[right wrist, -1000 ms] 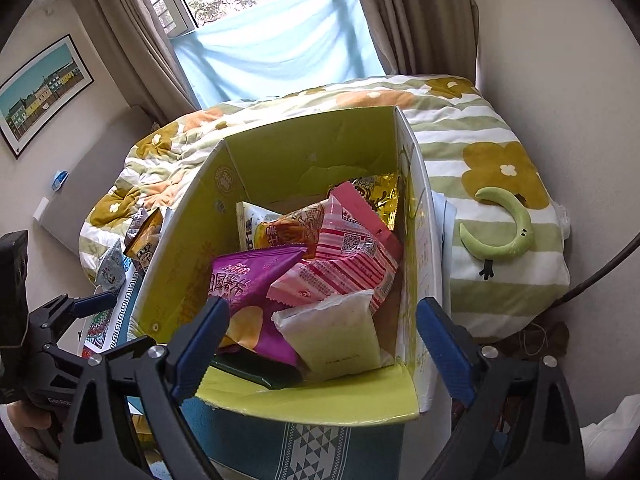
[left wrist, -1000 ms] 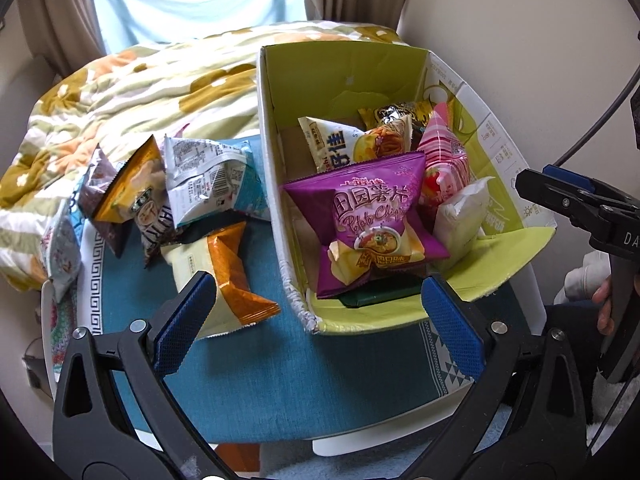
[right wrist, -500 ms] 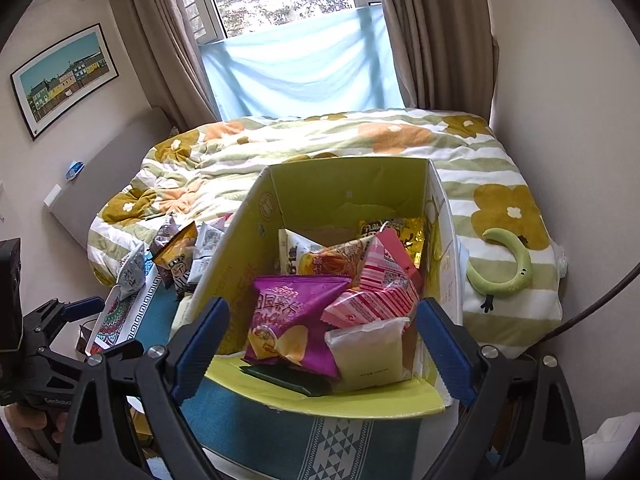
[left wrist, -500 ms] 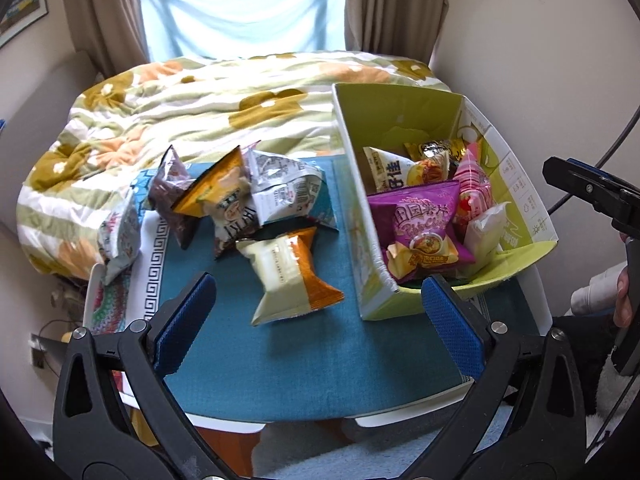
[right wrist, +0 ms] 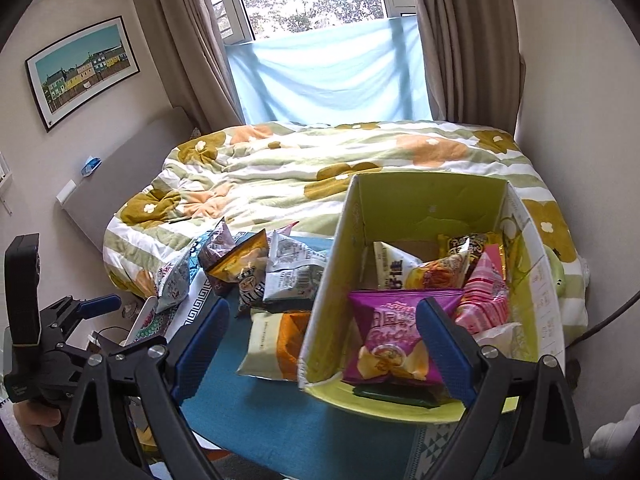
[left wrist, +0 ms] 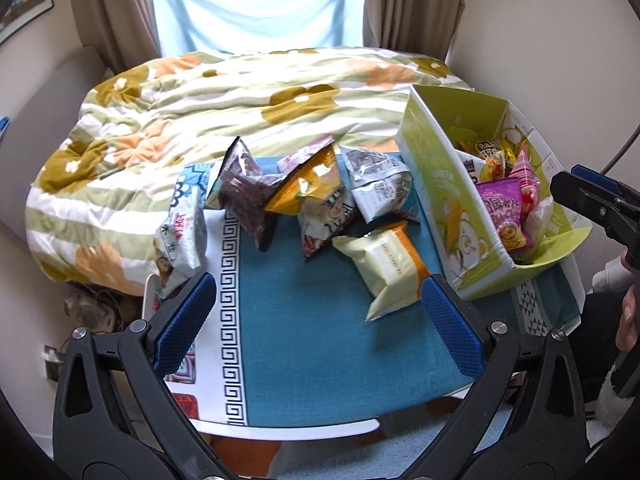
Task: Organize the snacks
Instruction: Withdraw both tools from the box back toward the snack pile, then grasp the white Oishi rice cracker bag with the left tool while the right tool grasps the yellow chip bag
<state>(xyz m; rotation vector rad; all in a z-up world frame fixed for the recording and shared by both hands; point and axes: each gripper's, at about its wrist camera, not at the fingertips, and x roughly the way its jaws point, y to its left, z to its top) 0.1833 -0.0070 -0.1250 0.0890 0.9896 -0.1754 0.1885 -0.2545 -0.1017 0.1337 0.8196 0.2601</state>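
We hold left gripper wide open, empty, above blue cloth. Right gripper same: fingers spread, nothing held, over box front edge. Box holds purple bag, pink pack. Loose on cloth beside box: cream-orange pack, silver bag, brown bag.

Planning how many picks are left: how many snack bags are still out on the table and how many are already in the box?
Bags on the table: 6
Bags visible in the green box: 6, counting a dark pack under the purple chip bag; more may be hidden.
Total visible: 12
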